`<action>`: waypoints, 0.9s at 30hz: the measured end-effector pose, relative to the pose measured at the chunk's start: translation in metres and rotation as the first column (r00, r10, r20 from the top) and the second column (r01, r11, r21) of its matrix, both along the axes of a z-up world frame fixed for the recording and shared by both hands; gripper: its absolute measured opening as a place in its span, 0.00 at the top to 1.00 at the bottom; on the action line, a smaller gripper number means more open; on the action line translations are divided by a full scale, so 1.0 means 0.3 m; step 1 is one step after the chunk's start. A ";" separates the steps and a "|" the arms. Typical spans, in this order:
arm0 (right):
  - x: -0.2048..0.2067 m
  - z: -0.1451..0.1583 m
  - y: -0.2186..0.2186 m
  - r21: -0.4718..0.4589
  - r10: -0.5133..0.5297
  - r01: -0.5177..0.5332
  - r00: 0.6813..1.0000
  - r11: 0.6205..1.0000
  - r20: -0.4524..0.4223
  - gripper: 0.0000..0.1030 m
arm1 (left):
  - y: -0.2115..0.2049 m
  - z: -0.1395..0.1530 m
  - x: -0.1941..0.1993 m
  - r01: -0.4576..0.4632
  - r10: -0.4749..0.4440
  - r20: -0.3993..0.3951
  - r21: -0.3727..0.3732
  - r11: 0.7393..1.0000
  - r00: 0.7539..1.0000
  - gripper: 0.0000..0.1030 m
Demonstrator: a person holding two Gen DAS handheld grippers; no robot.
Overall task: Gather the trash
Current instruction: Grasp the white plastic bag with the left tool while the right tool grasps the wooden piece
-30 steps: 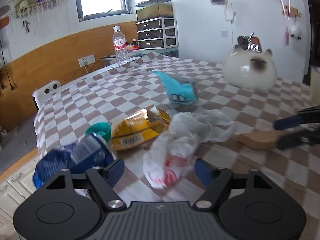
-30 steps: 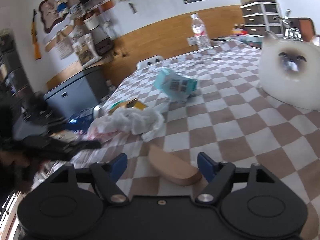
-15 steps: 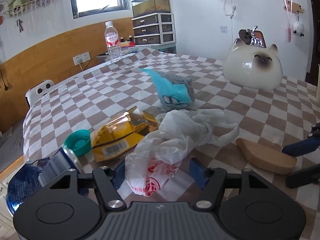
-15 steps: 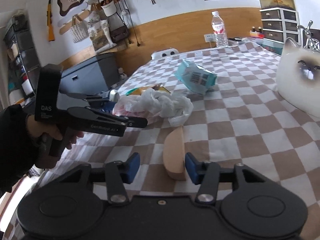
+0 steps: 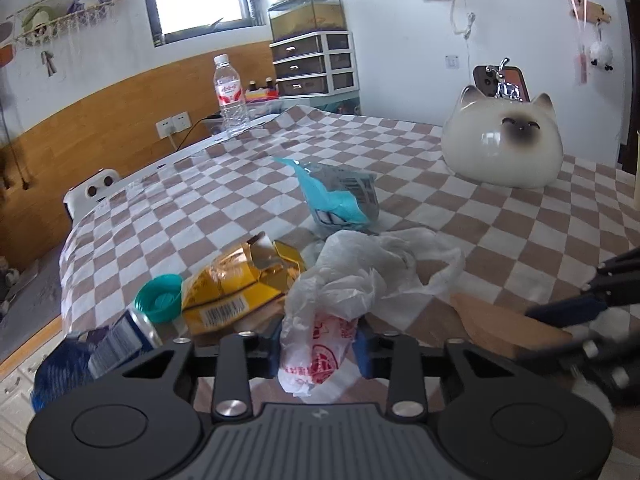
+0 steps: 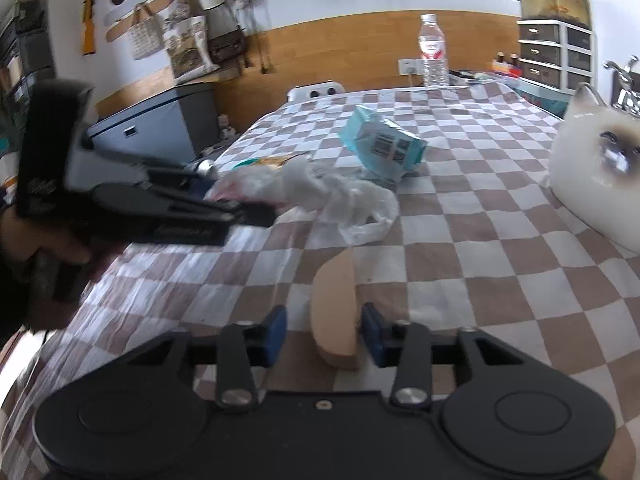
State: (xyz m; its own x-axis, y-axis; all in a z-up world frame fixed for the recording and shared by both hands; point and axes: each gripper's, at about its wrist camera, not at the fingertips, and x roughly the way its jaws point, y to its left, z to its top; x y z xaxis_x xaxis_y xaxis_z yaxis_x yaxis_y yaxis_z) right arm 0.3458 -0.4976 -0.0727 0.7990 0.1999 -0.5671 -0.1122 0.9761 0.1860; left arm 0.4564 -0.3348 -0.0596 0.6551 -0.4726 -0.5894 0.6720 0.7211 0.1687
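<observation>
Left hand-held gripper clamped on plastic bag, blue pads half hidden.

Plastic, foil, cloth and wood on the table

A thin, crinkled, translucent plastic bag is seen beside a shiny gold foil wrapper and a glossy teal packet. The table is covered by a matt woven checked cloth. A smooth, matt wooden piece lies on it. A glossy glazed cat figure and a clear plastic bottle are seen farther back.
</observation>
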 end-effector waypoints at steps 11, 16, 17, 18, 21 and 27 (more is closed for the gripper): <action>-0.009 0.000 -0.002 0.017 -0.063 0.063 0.998 0.998 0.004 0.75 | 0.095 0.016 -0.157 -0.113 0.111 -0.038 -0.069 0.991 0.993 0.73; -0.054 0.004 0.026 0.013 -0.102 0.102 0.995 0.995 0.012 0.76 | 0.141 0.030 -0.221 -0.152 0.147 -0.059 -0.091 0.984 0.987 0.73; -0.067 0.006 0.032 0.010 -0.113 0.112 0.994 0.994 0.016 0.76 | 0.153 0.034 -0.235 -0.162 0.156 -0.059 -0.100 0.982 0.986 0.73; -0.080 0.010 0.040 0.003 -0.123 0.123 0.992 0.992 0.022 0.76 | 0.161 0.038 -0.250 -0.170 0.165 -0.056 -0.105 0.980 0.985 0.73; -0.129 0.023 0.064 0.009 -0.149 0.149 0.988 0.989 0.033 0.76 | 0.178 0.046 -0.288 -0.199 0.192 -0.072 -0.121 0.972 0.979 0.74; -0.223 0.054 0.113 -0.001 -0.178 0.178 0.983 0.984 0.049 0.76 | 0.221 0.066 -0.383 -0.222 0.214 -0.069 -0.139 0.965 0.974 0.74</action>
State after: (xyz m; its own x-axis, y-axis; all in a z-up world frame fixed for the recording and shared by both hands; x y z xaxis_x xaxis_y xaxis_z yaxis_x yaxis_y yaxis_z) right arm 0.2791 -0.4637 -0.0566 0.8480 0.0487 -0.5278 0.0551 0.9823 0.1792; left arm 0.3416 -0.2684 -0.0400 0.7214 -0.4047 -0.5619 0.5007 0.8654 0.0196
